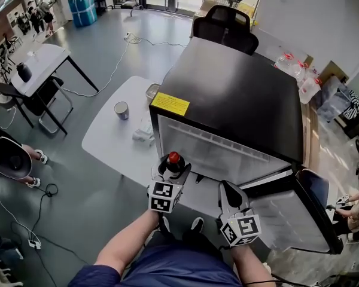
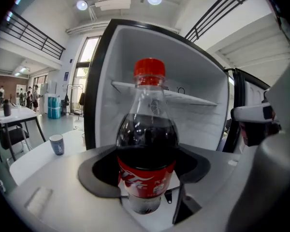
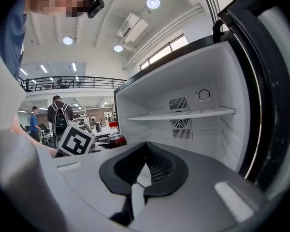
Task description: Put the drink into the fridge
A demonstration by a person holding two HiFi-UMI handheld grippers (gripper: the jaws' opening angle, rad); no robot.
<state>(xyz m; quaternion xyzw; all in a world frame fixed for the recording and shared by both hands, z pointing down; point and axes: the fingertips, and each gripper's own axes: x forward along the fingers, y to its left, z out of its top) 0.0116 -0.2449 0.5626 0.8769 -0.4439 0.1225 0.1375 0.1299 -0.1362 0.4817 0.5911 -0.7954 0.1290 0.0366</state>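
Observation:
A cola bottle (image 1: 173, 162) with a red cap and red label stands upright in my left gripper (image 1: 175, 172), which is shut on its lower body. In the left gripper view the bottle (image 2: 147, 149) fills the middle, in front of the open black fridge (image 1: 227, 88). The white inside of the fridge (image 2: 193, 115) holds one bare shelf (image 2: 183, 98). My right gripper (image 1: 228, 196) is beside the left one, before the fridge opening, shut with nothing in it (image 3: 145, 151). The bottle (image 3: 117, 137) also shows at the left of the right gripper view. The fridge door (image 1: 299, 214) is swung open to the right.
A white table (image 1: 102, 142) left of the fridge carries a paper cup (image 1: 122, 110) and a small metal tin (image 1: 152, 90). A black office chair (image 1: 224, 26) stands behind the fridge. Large water bottles (image 1: 299, 76) sit at back right. Cables (image 1: 48, 190) lie on the floor.

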